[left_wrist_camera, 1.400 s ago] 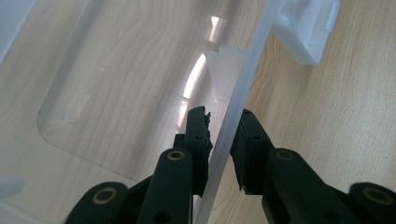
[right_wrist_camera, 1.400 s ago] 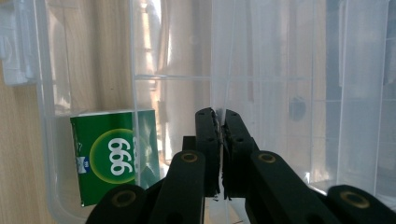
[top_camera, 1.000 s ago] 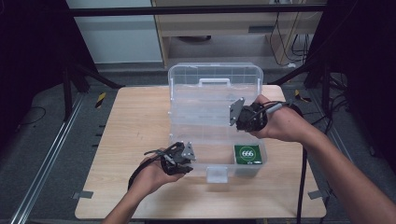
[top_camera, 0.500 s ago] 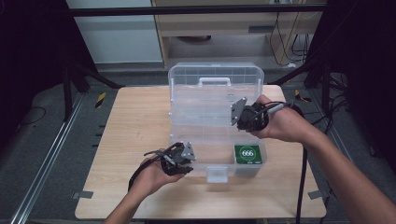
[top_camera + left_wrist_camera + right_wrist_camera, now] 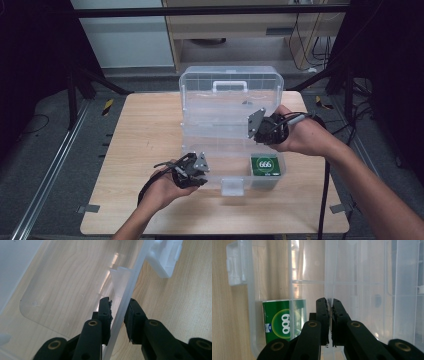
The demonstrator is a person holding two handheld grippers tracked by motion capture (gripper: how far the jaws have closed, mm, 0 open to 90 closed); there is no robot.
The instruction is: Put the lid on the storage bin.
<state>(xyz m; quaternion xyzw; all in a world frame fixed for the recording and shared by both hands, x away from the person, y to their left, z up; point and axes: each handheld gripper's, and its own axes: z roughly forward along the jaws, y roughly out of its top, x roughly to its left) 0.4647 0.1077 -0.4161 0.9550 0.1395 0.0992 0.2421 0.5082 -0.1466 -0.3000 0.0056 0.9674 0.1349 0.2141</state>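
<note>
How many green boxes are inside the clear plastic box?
1. The green box sits in the front right corner of the clear plastic box, near its front latch. Clear walls hide little, so another is unlikely.

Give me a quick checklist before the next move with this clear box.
1. Left tool straddles the box's front wall: ok.
2. Left pads pressing that wall: cannot tell.
3. Right tool shut on a thin clear inner wall: ok.
4. Lid standing open: ok.
5. Green packet lying in the box's right end, apart from both tools: ok.
6. Front latch free: ok.
</note>
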